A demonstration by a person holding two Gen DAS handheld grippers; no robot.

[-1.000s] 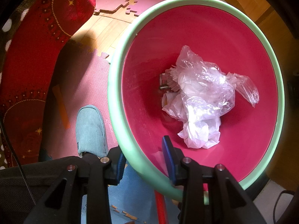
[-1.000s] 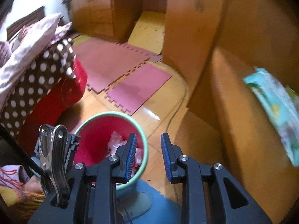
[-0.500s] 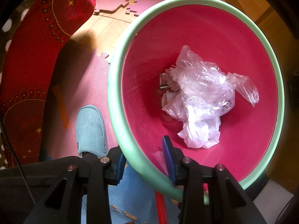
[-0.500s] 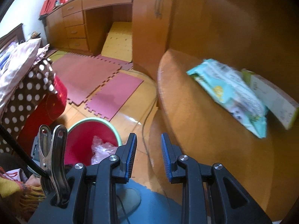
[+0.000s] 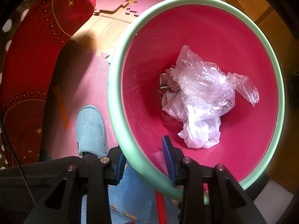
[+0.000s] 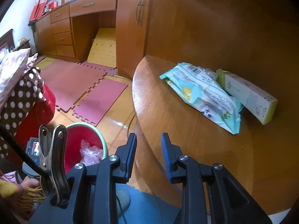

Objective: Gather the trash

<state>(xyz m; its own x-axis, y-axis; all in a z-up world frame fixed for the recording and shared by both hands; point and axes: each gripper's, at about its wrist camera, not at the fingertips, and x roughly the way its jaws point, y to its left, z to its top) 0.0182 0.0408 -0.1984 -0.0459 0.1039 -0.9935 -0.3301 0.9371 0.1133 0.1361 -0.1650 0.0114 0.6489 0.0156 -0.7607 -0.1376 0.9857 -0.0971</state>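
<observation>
Seen from above, the left claw (image 5: 143, 165) is clamped on the near rim of a round trash bin (image 5: 119, 110), one pad outside and one pad inside its pale green edge. The bin's inside is deep pink, and crumpled clear plastic bags (image 5: 203, 100) lie at its bottom with a few small scraps beside them. The bin stands over pink foam floor mats (image 5: 84, 82) on a wooden floor; a grey-blue slipper (image 5: 91, 130) on the person's foot sits just left of the bin, and a red patterned cushion (image 5: 37, 43) fills the far left. The right claw (image 6: 147, 149) hangs empty, its blue pads a modest gap apart, over the near edge of a round wooden counter (image 6: 186, 130). On that counter, well ahead and to the right of the claw, lies a flattened pale blue wrapper (image 6: 201, 93), its far side touching a long pale green and white carton (image 6: 248, 95). The bin shows again at lower left, beside the counter.
</observation>
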